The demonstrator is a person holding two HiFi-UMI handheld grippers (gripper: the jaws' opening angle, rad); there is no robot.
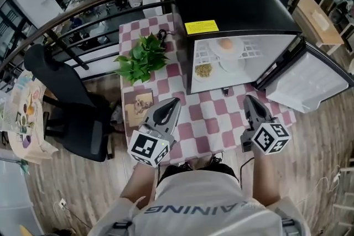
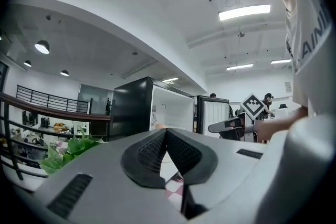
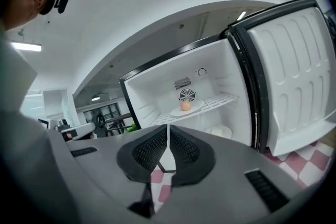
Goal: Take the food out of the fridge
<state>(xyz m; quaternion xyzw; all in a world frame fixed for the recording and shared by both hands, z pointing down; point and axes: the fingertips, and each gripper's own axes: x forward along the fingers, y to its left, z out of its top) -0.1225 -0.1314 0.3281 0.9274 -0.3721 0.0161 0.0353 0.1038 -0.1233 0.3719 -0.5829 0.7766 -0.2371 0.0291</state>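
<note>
A black mini fridge [image 1: 232, 3] stands on the checkered table [image 1: 213, 119] with its door [image 1: 310, 81] swung open to the right. On its upper wire shelf a peach-coloured food [image 1: 225, 44] sits on a white plate; the right gripper view shows this food [image 3: 185, 106] too. Below it lie a plate of brownish grains [image 1: 203, 70] and a white dish [image 1: 231, 65]. My left gripper [image 1: 175, 102] and right gripper [image 1: 248, 99] hover over the table in front of the fridge, both shut and empty. Left gripper [image 2: 166, 131] and right gripper [image 3: 168, 128] show their pads touching.
A green potted plant [image 1: 142, 56] stands left of the fridge, with a small picture card [image 1: 138, 103] in front of it. A black office chair [image 1: 72, 102] is beside the table's left edge. A railing [image 1: 83, 14] runs behind. The open door [image 3: 294, 76] juts out at the right.
</note>
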